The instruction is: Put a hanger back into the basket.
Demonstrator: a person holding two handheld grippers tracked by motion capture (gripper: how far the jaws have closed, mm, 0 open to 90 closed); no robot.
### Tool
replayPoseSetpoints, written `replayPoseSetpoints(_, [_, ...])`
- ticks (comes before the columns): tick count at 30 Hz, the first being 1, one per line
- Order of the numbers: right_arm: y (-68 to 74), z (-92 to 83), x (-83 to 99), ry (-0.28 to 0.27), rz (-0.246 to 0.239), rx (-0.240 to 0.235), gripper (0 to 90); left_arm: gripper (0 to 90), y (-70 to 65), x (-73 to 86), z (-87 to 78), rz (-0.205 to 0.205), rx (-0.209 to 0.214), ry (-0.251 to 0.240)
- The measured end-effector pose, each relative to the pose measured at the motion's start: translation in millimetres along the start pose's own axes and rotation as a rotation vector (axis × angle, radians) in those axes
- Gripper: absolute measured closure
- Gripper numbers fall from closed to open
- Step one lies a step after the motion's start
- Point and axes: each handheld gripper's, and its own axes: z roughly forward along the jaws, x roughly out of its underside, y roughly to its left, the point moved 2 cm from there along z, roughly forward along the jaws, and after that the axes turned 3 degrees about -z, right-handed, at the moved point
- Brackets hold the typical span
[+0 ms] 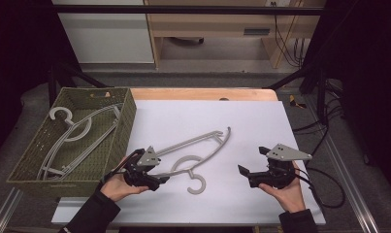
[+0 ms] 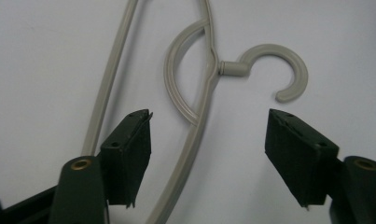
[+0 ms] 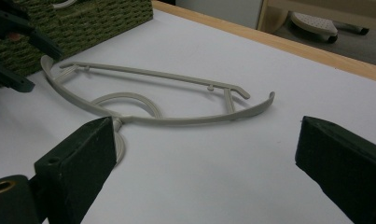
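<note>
A grey plastic hanger lies flat on the white table cover, its hook pointing toward the person. My left gripper is at the hanger's left end, low over the cover. In the left gripper view its jaws stand apart on either side of the hanger's arm, just below the hook, and the pads do not touch it. My right gripper sits to the right of the hanger, open and holding nothing. In the right gripper view its wide-open gripper faces the hanger.
A green woven basket stands at the table's left with more grey hangers in it; its corner appears in the right gripper view. The white cover ends at a wooden table edge at the back.
</note>
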Motion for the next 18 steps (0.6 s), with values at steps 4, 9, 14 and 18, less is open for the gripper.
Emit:
replayPoseSetpoints(4, [0.6, 0.8, 0.4, 0.007, -0.002, -0.006, 5.8, 39.5, 1.5, -1.5, 12.0, 0.022, 0.01, 0.057])
replayPoseSetpoints(9, [0.4, 1.3, 0.6, 0.01, -0.006, -0.007, 5.9, 46.1, 5.2, -1.5, 25.9, 0.052, 0.005, 0.134])
replayPoseSetpoints(14, [0.9, 1.9, 0.7, 0.013, -0.006, -0.012, 6.1, 53.1, 7.7, 0.7, 38.6, 0.078, -0.001, 0.205])
replayPoseSetpoints(18, [1.0, 2.5, 0.9, 0.016, -0.009, -0.016, 6.2, 59.4, 11.5, 2.3, 45.6, 0.087, 0.0, 0.251])
